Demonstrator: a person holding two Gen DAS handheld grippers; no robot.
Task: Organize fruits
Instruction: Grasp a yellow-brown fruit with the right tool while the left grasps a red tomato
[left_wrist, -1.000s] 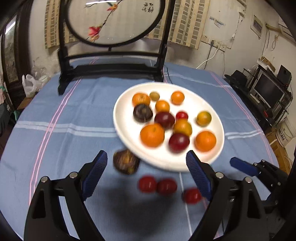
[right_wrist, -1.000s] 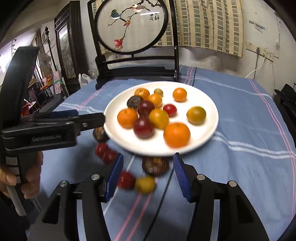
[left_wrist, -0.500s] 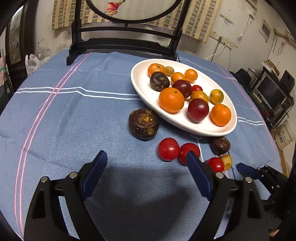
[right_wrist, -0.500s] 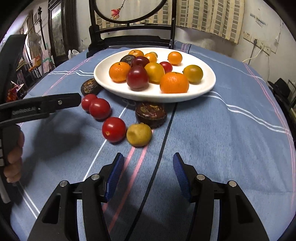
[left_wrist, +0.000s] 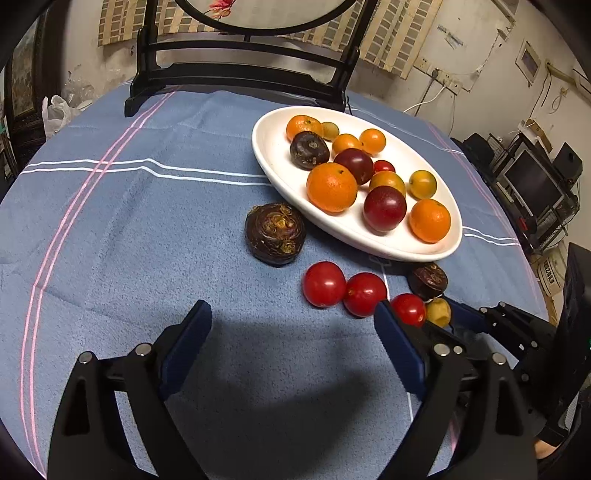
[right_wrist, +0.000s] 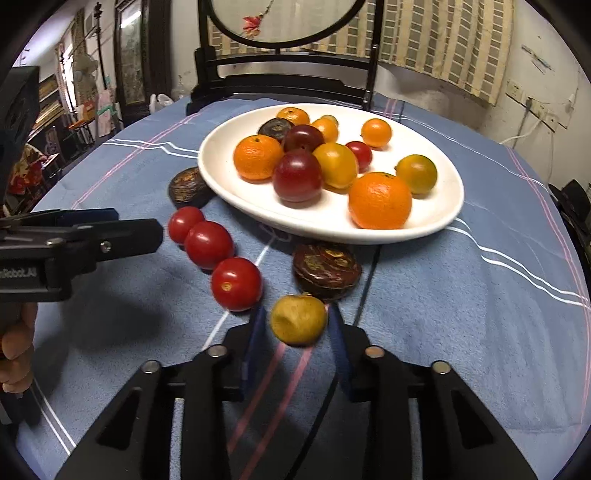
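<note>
Flanking yellow fruit (right_wrist: 298, 319), right gripper (right_wrist: 297, 345) narrowed, contact unclear; left gripper (left_wrist: 291, 350) wide over bare cloth (left_wrist: 129, 240).

You see a white plate (right_wrist: 436, 218) of orange, dark red and yellow fruit on a blue tablecloth (left_wrist: 129, 229) striped white and pink, with glossy red tomatoes (right_wrist: 236, 283) beside an olive-yellow fruit (right_wrist: 298, 319).

A plate (right_wrist: 436, 221) of fruit sits mid-surface (right_wrist: 461, 332). Before it lie three tomatoes (right_wrist: 208, 244) in a row, a water chestnut (right_wrist: 327, 270) and, nearest, a small fruit (right_wrist: 298, 319) between the right tool (right_wrist: 296, 339) fingers.
</note>
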